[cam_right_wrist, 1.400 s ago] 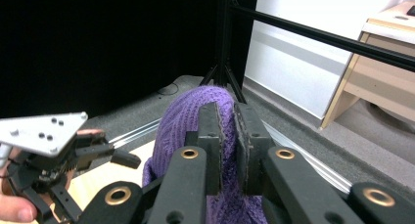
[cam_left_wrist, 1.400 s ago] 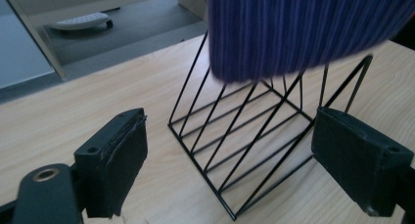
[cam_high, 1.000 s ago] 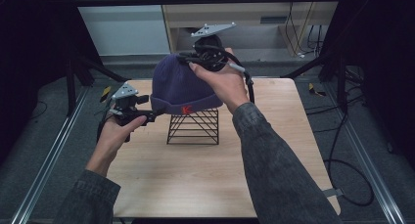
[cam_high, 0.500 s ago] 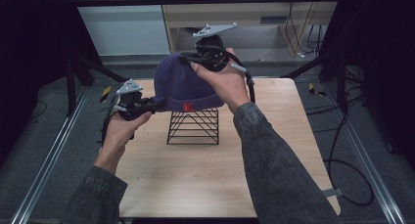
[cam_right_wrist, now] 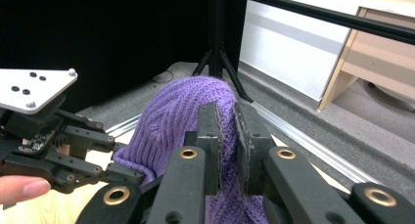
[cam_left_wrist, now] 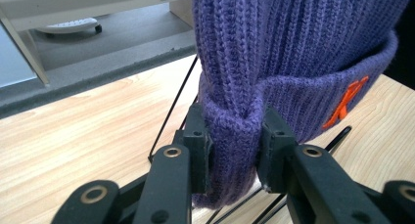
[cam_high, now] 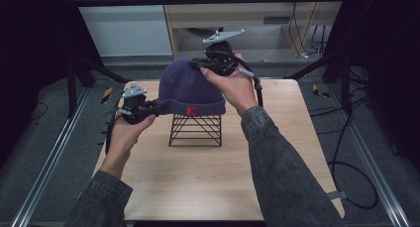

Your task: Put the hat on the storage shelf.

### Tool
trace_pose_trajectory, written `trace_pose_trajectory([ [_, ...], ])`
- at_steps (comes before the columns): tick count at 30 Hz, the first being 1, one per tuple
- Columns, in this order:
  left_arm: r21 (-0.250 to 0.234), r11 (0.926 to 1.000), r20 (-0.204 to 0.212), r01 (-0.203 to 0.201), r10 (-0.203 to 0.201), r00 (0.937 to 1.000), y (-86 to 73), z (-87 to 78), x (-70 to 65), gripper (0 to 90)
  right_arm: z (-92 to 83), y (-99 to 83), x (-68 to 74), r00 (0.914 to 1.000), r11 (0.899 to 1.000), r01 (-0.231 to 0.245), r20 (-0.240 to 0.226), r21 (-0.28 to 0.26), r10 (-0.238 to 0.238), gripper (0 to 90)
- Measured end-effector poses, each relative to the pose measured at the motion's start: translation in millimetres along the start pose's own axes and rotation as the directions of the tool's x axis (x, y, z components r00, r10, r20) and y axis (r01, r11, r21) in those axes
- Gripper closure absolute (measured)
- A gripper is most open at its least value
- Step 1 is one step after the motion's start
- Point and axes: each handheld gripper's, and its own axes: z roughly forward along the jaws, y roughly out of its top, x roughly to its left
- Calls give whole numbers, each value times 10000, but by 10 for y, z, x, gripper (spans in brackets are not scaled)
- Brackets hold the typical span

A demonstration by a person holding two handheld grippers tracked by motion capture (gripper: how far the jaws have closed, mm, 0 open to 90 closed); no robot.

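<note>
Resting on a light wooden table [cam_high: 198,177], a black wire rack [cam_high: 195,130] serves as the reference point. Above the rack hangs a purple knit beanie [cam_high: 190,90] with an orange letter on its folded cuff, held up between the two grippers — whether the cuff touches the rack's top cannot be told. At the near-left of the rack, the left gripper [cam_high: 161,106] has its jaws closed on a bunched fold of the cuff [cam_left_wrist: 234,136], the knit squeezed between both pads. Beyond the rack, at its far side, the right gripper [cam_high: 200,64] pinches the beanie's crown [cam_right_wrist: 226,111] — its jaws nearly together on the fabric. Farther back, behind the table, stands a pale wooden shelf unit [cam_high: 257,14].
</note>
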Motion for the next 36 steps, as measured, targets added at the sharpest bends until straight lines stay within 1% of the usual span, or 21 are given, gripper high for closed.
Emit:
trace_pose_trajectory([
  [2, 23, 10000, 24, 8, -8, 10000, -25, 6, -5, 697, 2, -48, 6, 10000, 9999, -32, 4, 112, 32, 821],
  [6, 120, 9999, 34, -82, 81, 10000, -73, 28, -20, 696, -7, -77, 11, 10000, 9997, 48, 2, 255, -48, 820],
  [7, 158, 9998, 11, -116, 116, 9999, -90, 33, -26, 697, -8, -104, 15, 10000, 9986, 66, 20, 527, -67, 818],
  [9, 219, 9996, -23, -197, 198, 9998, -115, 38, -34, 697, -8, -124, 19, 9999, 9973, 154, 21, 712, -156, 816],
  [10, 221, 9995, -23, -227, 227, 9997, -131, 41, -39, 697, -8, -124, 19, 9999, 9973, 154, 21, 712, -156, 816],
  [12, 258, 9994, -46, -215, 216, 9998, -164, 39, -43, 698, -11, -165, 32, 9997, 9951, 240, -17, 964, -240, 815],
  [13, 283, 9994, -62, -198, 200, 9998, -184, 42, -45, 698, -11, -165, 32, 9997, 9951, 240, -17, 964, -240, 815],
  [16, 388, 9991, -51, -165, 167, 9998, -262, 64, -48, 699, 1, -238, 53, 9994, 9919, 339, -149, 1222, -323, 814],
  [17, 388, 9991, -51, -165, 167, 9998, -262, 64, -48, 699, 3, -256, 60, 9992, 9909, 386, -180, 1289, -366, 814],
  [20, 495, 9985, -119, -249, 255, 9996, -335, 87, -63, 698, 7, -297, 71, 9988, 9886, 461, -249, 1436, -430, 812],
  [21, 526, 9983, -154, -265, 273, 9995, -351, 93, -63, 699, 16, -356, 76, 9985, 9854, 513, -281, 1626, -473, 812],
  [23, 548, 9983, -207, -210, 222, 9995, -396, 110, -63, 699, 21, -377, 77, 9985, 9848, 495, -330, 1664, -446, 811],
  [26, 646, 9977, -165, -223, 234, 9996, -466, 144, -62, 699, 42, -474, 72, 9984, 9817, 489, -384, 1840, -425, 811],
  [28, 686, 9973, -174, -255, 268, 9995, -482, 149, -63, 699, 49, -509, 72, 9983, 9800, 473, -422, 1935, -398, 810],
  [31, 718, 9972, -226, -203, 219, 9995, -526, 161, -61, 699, 67, -564, 80, 9981, 9772, 492, -464, 2065, -405, 809],
  [36, 942, 9954, -189, -176, 194, 9996, -620, 174, -68, 699, 94, -656, 104, 9982, 9716, 435, -497, 2326, -328, 806],
])
